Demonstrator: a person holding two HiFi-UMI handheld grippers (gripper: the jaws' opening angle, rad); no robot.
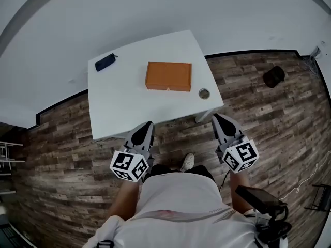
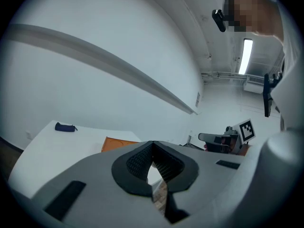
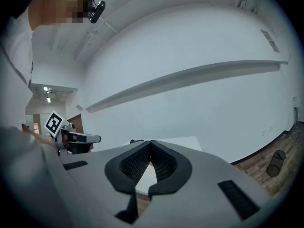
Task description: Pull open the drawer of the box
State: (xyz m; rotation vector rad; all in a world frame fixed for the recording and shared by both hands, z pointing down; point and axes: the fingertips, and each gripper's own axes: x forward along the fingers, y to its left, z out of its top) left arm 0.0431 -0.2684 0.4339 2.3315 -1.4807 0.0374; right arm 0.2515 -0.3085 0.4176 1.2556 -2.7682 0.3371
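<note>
flat orange box waited on the table, both grippers clenched and empty

the box (image 1: 168, 76) lay flat on the white table (image 1: 119, 112), about midway between the left and right edges and nearer the far edge than the near one. a dark pouch (image 1: 105, 62) sat by the far left corner. a small round object (image 1: 204, 93) sat by the right edge, near the box's near right corner. the left gripper (image 1: 147, 128) and the right gripper (image 1: 220, 120) hung by the near edge, well apart from the box, each with its jaws pressed together on nothing.

the box looked like thin card or light board, so it was probably light and smooth-sided, and likely to slide if the drawer alone were tugged. one gripper would likely have to pin the outer shell while the other drew the drawer. a small pale mark showed at the middle of the near long side, perhaps a pull tab, though it was too small to tell. that seemed the place to pinch, gently, since a thin tab could tear.
</note>
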